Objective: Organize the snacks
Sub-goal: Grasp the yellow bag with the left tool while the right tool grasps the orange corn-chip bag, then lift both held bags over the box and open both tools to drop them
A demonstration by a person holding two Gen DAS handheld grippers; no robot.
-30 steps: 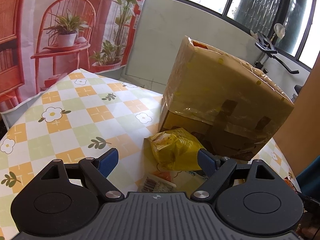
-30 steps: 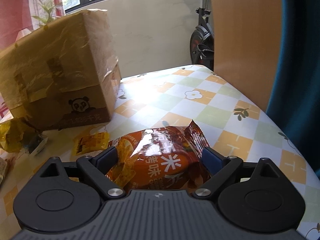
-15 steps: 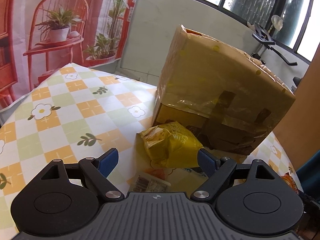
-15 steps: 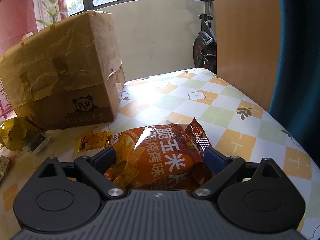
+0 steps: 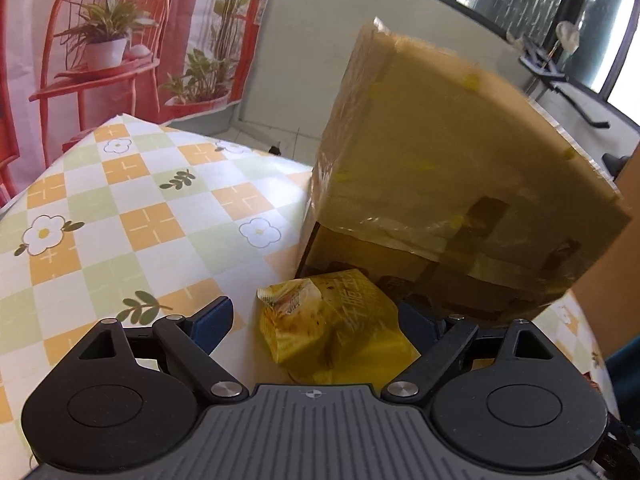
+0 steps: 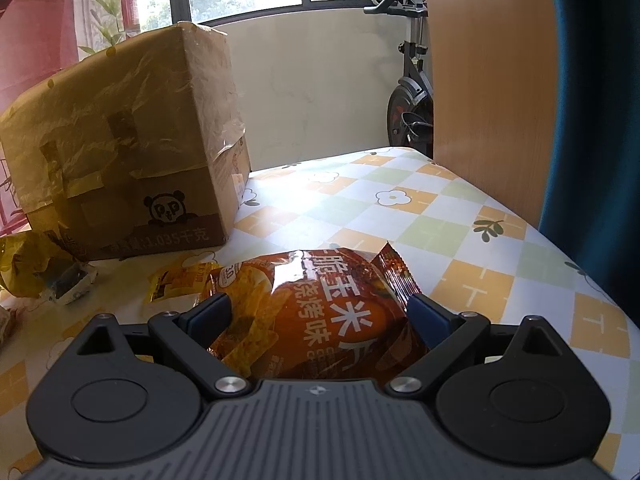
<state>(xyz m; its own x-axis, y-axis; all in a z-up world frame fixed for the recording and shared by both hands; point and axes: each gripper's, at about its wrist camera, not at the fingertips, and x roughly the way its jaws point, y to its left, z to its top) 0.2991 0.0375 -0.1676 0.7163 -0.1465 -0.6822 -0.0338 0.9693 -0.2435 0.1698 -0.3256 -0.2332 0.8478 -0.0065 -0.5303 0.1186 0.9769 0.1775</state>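
Observation:
A yellow snack bag (image 5: pixel 336 328) lies on the checked tablecloth against the foot of a taped cardboard box (image 5: pixel 452 200). My left gripper (image 5: pixel 316 320) is open, its blue fingertips on either side of the bag, not closed on it. In the right wrist view an orange corn-chip bag (image 6: pixel 316 312) lies between the open fingers of my right gripper (image 6: pixel 320 312). The box (image 6: pixel 124 140) stands to its left. A small yellow packet (image 6: pixel 176 280) lies beside the orange bag, and the yellow bag (image 6: pixel 28 264) shows at the far left.
The table (image 5: pixel 120 216) has a flowered orange, green and white cloth. A wooden panel (image 6: pixel 488 80) and a blue curtain (image 6: pixel 600 120) stand at the table's right edge. An exercise bike (image 6: pixel 412 92) is behind the table. A small white packet (image 6: pixel 72 284) lies by the yellow bag.
My left gripper has moved forward, so the yellow bag now sits between its fingertips and the box looms closer. My right gripper has moved a little forward over the orange bag.

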